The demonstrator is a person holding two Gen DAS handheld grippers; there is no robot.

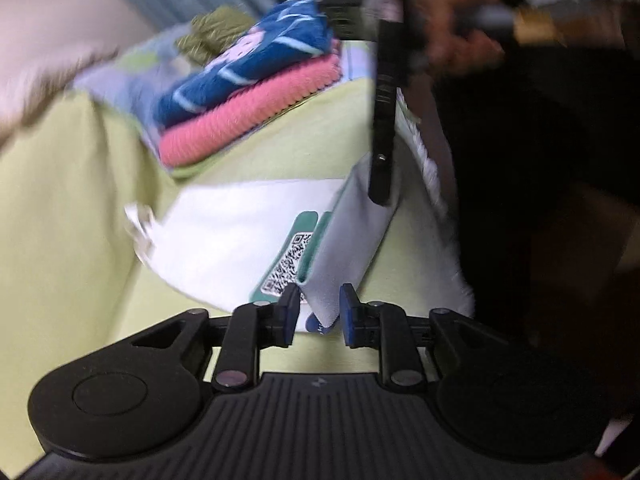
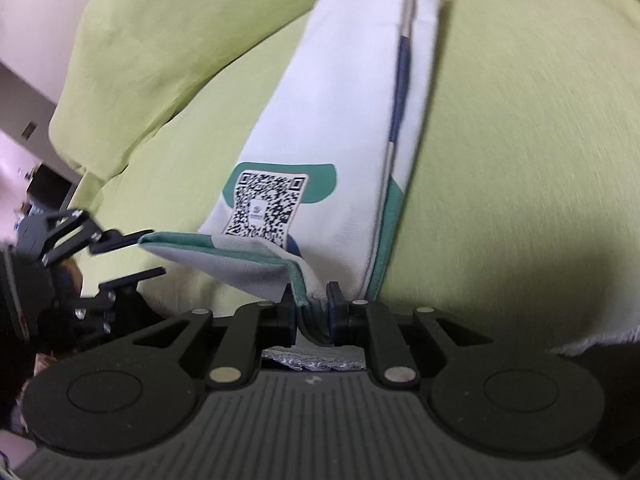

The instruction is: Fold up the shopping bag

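Fabric is what I have to worry about: the white shopping bag (image 2: 340, 128) lies already folded into a long narrow strip on the lime-green cloth (image 2: 520, 140), QR code patch (image 2: 266, 210) facing up, and its near end is lifted toward me.

My right gripper (image 2: 312, 304) is nearly closed, jaws pinching the teal-trimmed corner of that near end. My left gripper (image 1: 320, 310) stands partly open; a hanging flap of the bag sits between its blue pads (image 1: 350, 312), but I see gaps on both sides, so I judge it is not gripping. In the right wrist view its jaws also look apart around the flap's far edge.

Risks, as I judge them:
- If I carry the end forward now, only one corner is held. The free corner could sag and the fold would land crooked.
- The strip is layered; a pull on the top layer alone might peel the earlier folds open.
- Both views are blurred with motion, so closing my left jaws hastily may miss the thin edge.
- The stack of folded towels (image 1: 248, 92) lies beyond the bag, near enough that a long sweep could brush it.
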